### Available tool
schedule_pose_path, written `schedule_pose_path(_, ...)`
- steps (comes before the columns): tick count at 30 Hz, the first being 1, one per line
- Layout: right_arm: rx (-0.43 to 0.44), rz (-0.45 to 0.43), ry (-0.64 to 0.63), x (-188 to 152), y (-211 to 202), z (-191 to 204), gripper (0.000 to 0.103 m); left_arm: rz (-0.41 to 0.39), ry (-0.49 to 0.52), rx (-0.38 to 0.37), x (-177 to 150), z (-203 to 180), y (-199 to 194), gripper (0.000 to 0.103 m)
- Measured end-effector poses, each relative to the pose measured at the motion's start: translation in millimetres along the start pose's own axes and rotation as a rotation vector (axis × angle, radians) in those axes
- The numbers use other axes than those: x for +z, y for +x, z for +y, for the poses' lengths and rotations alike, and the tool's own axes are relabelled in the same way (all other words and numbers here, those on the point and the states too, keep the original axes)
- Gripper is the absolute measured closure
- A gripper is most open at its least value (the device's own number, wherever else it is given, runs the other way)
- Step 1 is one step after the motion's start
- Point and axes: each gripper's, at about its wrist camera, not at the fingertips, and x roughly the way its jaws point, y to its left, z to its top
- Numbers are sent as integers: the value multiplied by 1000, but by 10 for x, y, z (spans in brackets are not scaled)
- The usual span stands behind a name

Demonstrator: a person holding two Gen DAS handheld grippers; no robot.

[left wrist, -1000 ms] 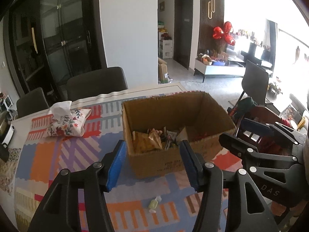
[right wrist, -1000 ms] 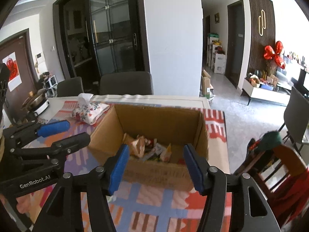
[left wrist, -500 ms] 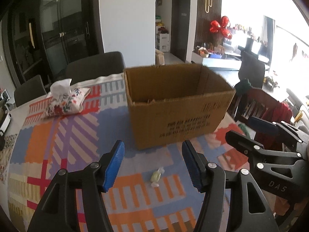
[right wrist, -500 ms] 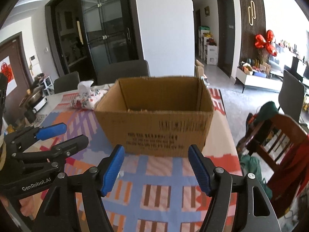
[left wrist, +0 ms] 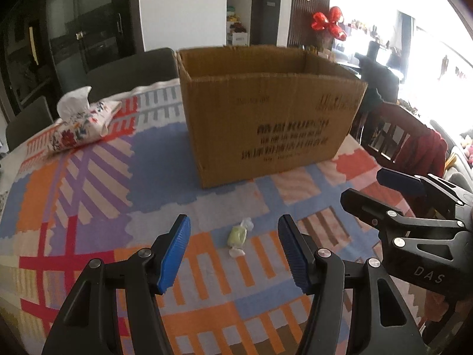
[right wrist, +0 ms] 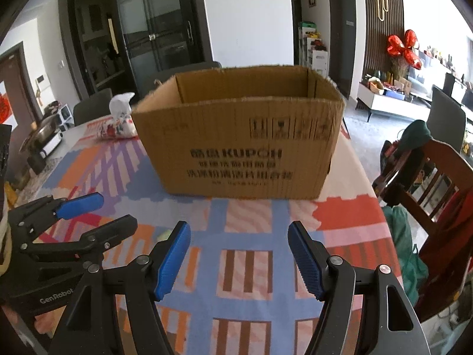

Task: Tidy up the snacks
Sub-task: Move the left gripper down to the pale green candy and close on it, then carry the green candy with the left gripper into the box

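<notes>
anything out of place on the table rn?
One wrapped green candy lies loose on the patterned tablecloth, in front of the cardboard box rather than in it. It sits in line with the open left gripper, untouched. Nothing looks spilled or damaged.

Pouring in from blown-out windows (left wrist: 414, 44) at right, washing out that side. Leaving the dark doors (right wrist: 153, 29) dim at left. Smearing slightly over the cardboard box (left wrist: 266, 112) print. Bending and vignetting black at fisheye corners.
</notes>
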Motion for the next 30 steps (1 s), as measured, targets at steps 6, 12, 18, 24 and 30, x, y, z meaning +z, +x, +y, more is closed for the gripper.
schedule_pose_path(6,-19,45,22,-129,176,-47,34,50,-4,-19,-102,17,260,48)
schedule_pose_path(12,-33,76,37,-194,301,-60,34,85,-11,-37,-166,31,485,55)
schedule_pose_path(18,-41,94,45,-208,401,-96,34,114,-17,-35,-197,28,650,66)
schedule_pose_path(24,-42,103,47,-203,468,-88,34,137,-26,-38,-200,28,764,75)
schedule_pose_path(30,-48,109,40,-208,493,-64,34,127,-50,-40,-190,55,747,82)
